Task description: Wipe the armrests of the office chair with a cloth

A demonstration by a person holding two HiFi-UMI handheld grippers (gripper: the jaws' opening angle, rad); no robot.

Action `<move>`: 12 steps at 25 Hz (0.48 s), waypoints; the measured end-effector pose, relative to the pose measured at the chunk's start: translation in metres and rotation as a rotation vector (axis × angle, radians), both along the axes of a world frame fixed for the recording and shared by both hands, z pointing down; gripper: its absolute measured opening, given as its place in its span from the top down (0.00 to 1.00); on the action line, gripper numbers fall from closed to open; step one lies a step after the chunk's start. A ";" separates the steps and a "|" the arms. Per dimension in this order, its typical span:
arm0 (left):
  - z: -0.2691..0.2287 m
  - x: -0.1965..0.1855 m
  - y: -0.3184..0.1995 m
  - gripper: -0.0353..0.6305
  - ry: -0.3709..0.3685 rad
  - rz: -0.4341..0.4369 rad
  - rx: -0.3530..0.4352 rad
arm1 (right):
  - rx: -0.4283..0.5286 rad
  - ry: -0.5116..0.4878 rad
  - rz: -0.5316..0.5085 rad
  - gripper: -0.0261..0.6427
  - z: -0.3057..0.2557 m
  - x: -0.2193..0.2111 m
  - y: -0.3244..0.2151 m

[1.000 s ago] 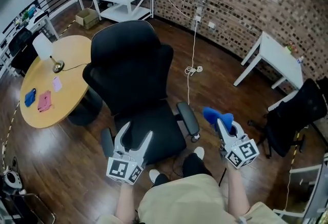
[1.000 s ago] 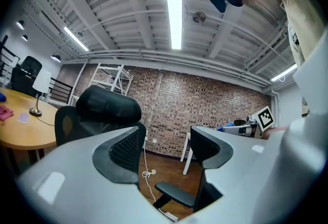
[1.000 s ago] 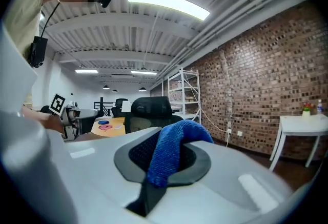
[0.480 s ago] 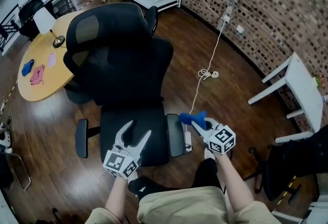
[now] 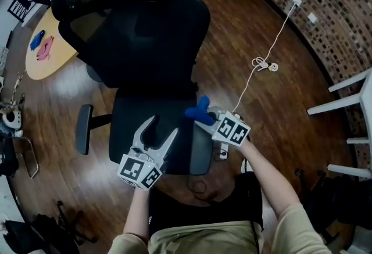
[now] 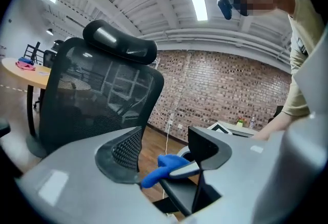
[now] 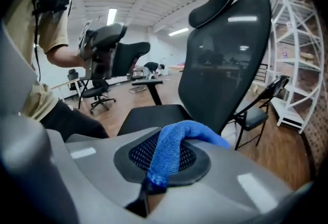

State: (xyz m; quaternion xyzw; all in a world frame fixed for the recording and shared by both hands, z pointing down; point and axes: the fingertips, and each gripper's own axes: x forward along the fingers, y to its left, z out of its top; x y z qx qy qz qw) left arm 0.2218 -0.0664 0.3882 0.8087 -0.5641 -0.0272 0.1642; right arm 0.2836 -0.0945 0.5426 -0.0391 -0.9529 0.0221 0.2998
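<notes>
The black office chair (image 5: 139,43) fills the middle of the head view, with its seat (image 5: 131,125) below the backrest. Its right armrest (image 5: 201,154) lies just under my right gripper (image 5: 203,118), which is shut on a blue cloth (image 5: 198,108). In the right gripper view the cloth (image 7: 171,151) drapes over the jaws, seat and backrest beyond. My left gripper (image 5: 163,126) hovers over the seat, open; its jaws have just been opening a little and hold nothing. The left armrest (image 5: 84,129) stands apart at the left.
A round wooden table (image 5: 43,52) stands behind the chair at the left. A white cable (image 5: 263,64) trails over the wood floor at the right, near white table legs (image 5: 343,96). A folding chair (image 7: 261,105) and white shelving (image 7: 297,74) stand behind.
Both grippers have dropped toward the chair. The right one has swung left with the cloth to above the right armrest. The left one's jaws stand narrower than a second ago.
</notes>
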 end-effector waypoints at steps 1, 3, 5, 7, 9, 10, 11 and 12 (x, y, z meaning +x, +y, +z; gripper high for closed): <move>0.000 -0.005 0.002 0.55 0.001 -0.002 -0.002 | -0.019 0.012 -0.041 0.94 0.003 -0.004 0.017; -0.001 -0.013 0.006 0.55 0.005 0.001 -0.007 | -0.081 0.026 -0.128 0.94 0.005 -0.004 0.060; -0.003 -0.017 0.007 0.55 0.005 0.018 -0.011 | -0.141 0.052 -0.205 0.94 0.005 0.005 0.105; -0.002 -0.018 0.010 0.55 -0.009 0.042 -0.021 | -0.220 0.082 -0.262 0.94 0.005 0.018 0.152; 0.000 -0.018 0.013 0.56 -0.022 0.061 -0.037 | -0.311 0.098 -0.295 0.94 0.004 0.032 0.194; 0.000 -0.017 0.014 0.56 -0.021 0.066 -0.046 | -0.355 0.105 -0.302 0.94 0.004 0.039 0.212; 0.001 -0.016 0.015 0.56 -0.016 0.066 -0.054 | -0.392 0.114 -0.307 0.94 0.004 0.046 0.226; 0.001 -0.016 0.017 0.56 -0.010 0.063 -0.063 | -0.416 0.125 -0.313 0.94 0.004 0.051 0.236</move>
